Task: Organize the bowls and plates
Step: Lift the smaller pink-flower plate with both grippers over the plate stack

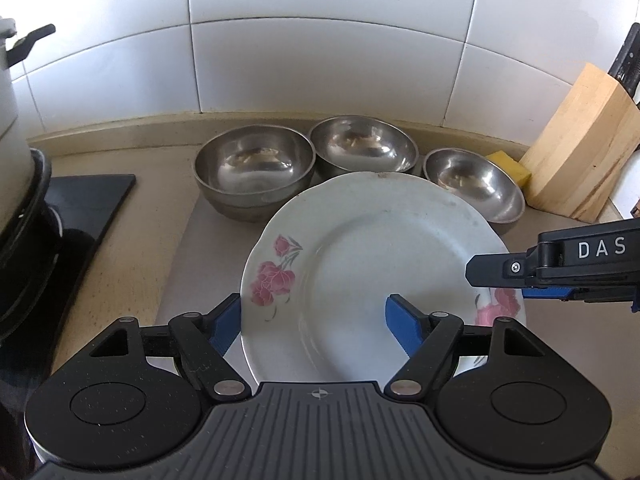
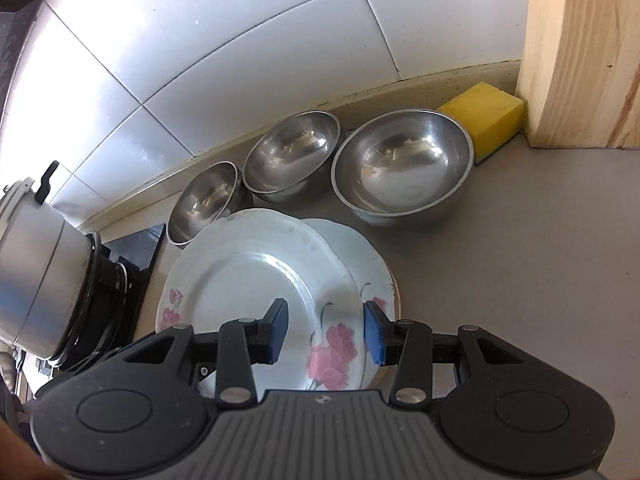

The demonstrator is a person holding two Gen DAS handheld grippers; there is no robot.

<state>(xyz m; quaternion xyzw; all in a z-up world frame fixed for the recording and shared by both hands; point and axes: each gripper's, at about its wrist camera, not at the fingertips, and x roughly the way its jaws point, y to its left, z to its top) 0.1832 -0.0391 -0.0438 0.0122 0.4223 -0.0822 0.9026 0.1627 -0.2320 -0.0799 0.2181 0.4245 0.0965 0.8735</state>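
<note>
A white plate (image 1: 360,248) with pink flowers hangs tilted above the counter, in front of three steel bowls (image 1: 254,164) (image 1: 362,144) (image 1: 472,182). My right gripper (image 1: 500,280) comes in from the right and is shut on that plate's right rim, one finger above and the blue pad below. In the right wrist view the flowered rim of the plate (image 2: 240,280) fills the gap of the right gripper (image 2: 327,332). My left gripper (image 1: 314,322) stands open: one pad outside the left rim, the other over the plate. A second plate (image 2: 372,264) lies underneath.
A wooden knife block (image 1: 580,148) and a yellow sponge (image 1: 508,164) stand at the back right. A lidded metal pot (image 1: 12,160) sits on a black stove top (image 1: 88,200) at the left. The white tiled wall (image 1: 320,60) closes off the back.
</note>
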